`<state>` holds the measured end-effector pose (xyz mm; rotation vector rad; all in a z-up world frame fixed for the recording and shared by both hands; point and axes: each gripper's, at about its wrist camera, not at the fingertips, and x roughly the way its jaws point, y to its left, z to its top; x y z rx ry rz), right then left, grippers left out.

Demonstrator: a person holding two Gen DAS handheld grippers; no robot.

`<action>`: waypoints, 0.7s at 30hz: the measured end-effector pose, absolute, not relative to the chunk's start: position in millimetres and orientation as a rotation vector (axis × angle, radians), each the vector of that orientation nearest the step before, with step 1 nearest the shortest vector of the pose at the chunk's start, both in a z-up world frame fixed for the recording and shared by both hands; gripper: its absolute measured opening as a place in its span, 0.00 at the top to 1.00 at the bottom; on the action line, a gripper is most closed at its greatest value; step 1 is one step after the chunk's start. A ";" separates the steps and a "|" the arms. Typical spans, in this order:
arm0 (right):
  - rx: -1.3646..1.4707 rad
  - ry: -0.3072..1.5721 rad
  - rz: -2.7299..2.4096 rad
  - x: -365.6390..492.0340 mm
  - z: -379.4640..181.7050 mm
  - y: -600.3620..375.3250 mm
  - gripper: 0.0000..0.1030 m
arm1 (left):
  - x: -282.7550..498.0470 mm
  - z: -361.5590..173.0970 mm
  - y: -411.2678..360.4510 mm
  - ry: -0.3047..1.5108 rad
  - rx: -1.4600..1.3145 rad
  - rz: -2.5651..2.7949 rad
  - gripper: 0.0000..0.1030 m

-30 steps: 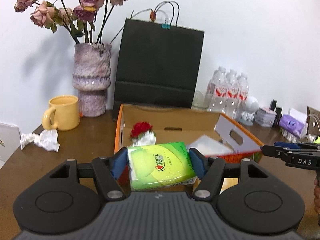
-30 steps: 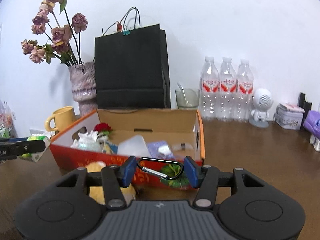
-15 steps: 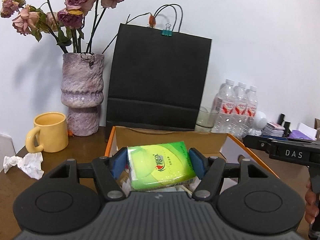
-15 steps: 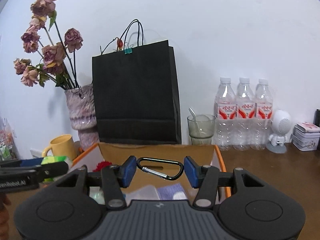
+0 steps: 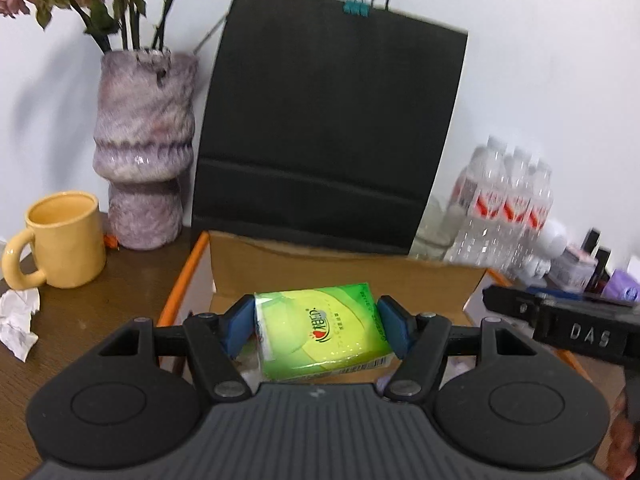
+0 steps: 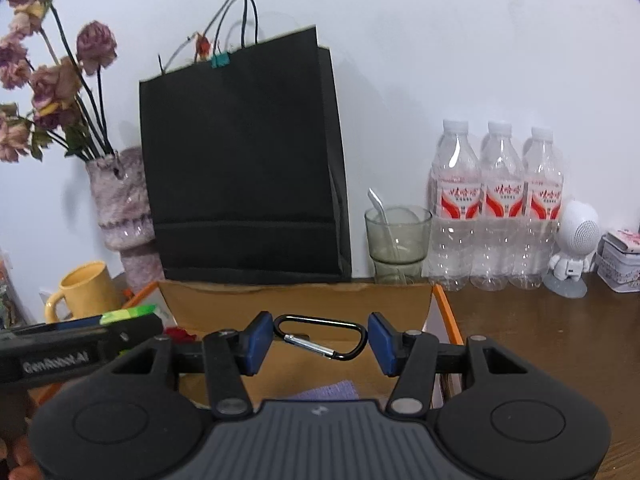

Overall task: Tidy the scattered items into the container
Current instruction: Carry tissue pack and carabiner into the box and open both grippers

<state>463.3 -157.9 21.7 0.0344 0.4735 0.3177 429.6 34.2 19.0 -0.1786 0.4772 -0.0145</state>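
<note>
My left gripper (image 5: 316, 326) is shut on a green tissue pack (image 5: 320, 330) and holds it above the open cardboard box (image 5: 344, 276) with orange edges. My right gripper (image 6: 319, 338) is shut on a black carabiner (image 6: 320, 338) and holds it over the same box (image 6: 296, 300), near its back wall. Each gripper shows at the edge of the other's view: the right one in the left wrist view (image 5: 568, 328), the left one in the right wrist view (image 6: 80, 344). A purple item (image 6: 328, 390) and a red item (image 6: 178, 334) lie in the box.
A black paper bag (image 5: 328, 136) stands behind the box. A purple vase (image 5: 144, 148) with dried roses, a yellow mug (image 5: 60, 240) and crumpled paper (image 5: 18, 324) are at the left. A glass (image 6: 396, 240), three water bottles (image 6: 500, 208), a white figurine (image 6: 574, 248) stand right.
Both grippers have moved forward and up over the box with their items still held. The box interior has dropped below the gripper bodies in both views.
</note>
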 end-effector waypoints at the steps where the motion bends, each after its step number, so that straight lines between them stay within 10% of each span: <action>1: 0.034 0.478 0.316 464.0 20.1 -157.8 0.50 | 430.3 17.1 33.7 0.482 -0.176 -0.013 0.34; 7: 0.017 0.508 0.320 466.1 13.2 -155.7 0.49 | 430.7 15.8 32.5 0.487 -0.175 -0.004 0.24; 9: 0.012 0.538 0.326 468.1 12.3 -154.9 0.30 | 430.5 16.3 34.0 0.490 -0.184 0.039 0.01; 11: 0.010 0.550 0.308 468.7 12.7 -155.7 0.00 | 430.7 17.5 36.8 0.485 -0.181 0.104 0.00; 21: 0.000 0.569 0.280 469.4 11.6 -159.3 0.00 | 430.6 18.1 38.4 0.501 -0.176 0.101 0.00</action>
